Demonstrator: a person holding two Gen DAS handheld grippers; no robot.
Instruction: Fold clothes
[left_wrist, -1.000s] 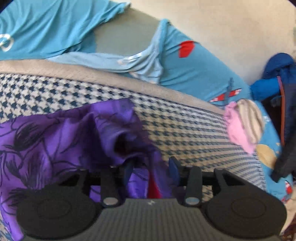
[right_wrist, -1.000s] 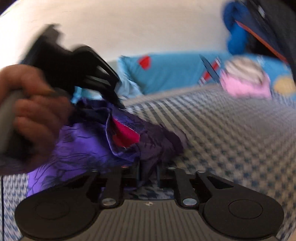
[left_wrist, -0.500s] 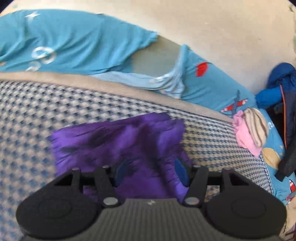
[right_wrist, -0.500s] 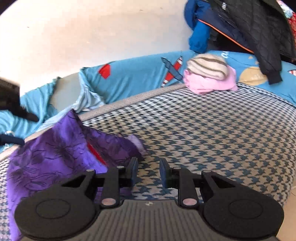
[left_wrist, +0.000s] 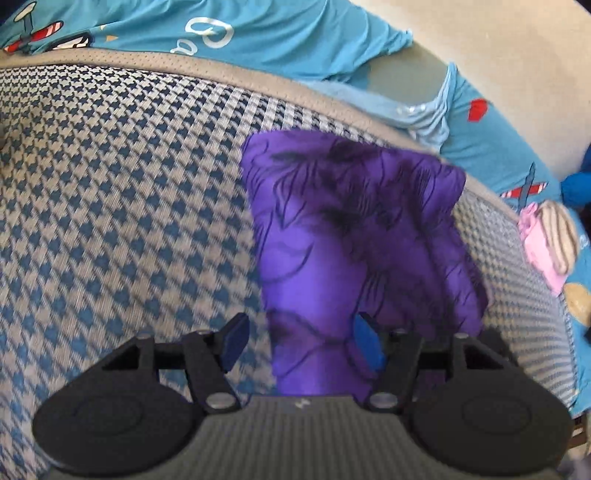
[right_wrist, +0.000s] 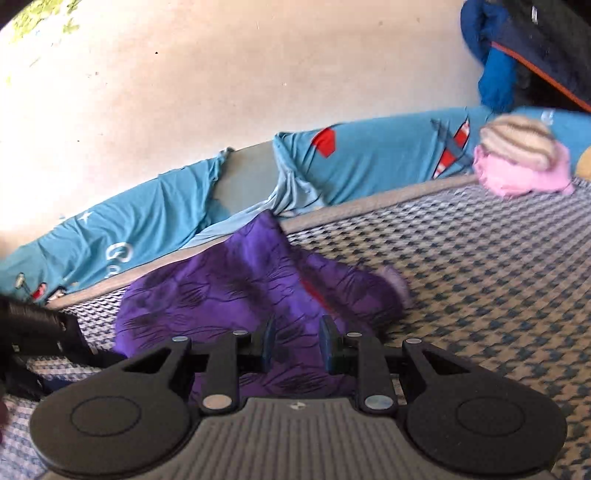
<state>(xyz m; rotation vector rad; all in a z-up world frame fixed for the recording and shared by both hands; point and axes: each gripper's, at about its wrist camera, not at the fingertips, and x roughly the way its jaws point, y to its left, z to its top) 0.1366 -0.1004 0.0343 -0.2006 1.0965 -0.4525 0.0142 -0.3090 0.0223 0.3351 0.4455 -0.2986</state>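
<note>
We've got the purple garment lying folded on the houndstooth bed cover, its long axis running away from us toward the blue sheet at the far edge. The left hand-held gripper sits over its near left edge, jaws opening, left pad over bare cover, nothing pinched. The right hand-held gripper hovers above the near end, jaws narrow with a gap, empty as far as we can see. We'd say the right one lies nearer the cloth's middle.
</note>
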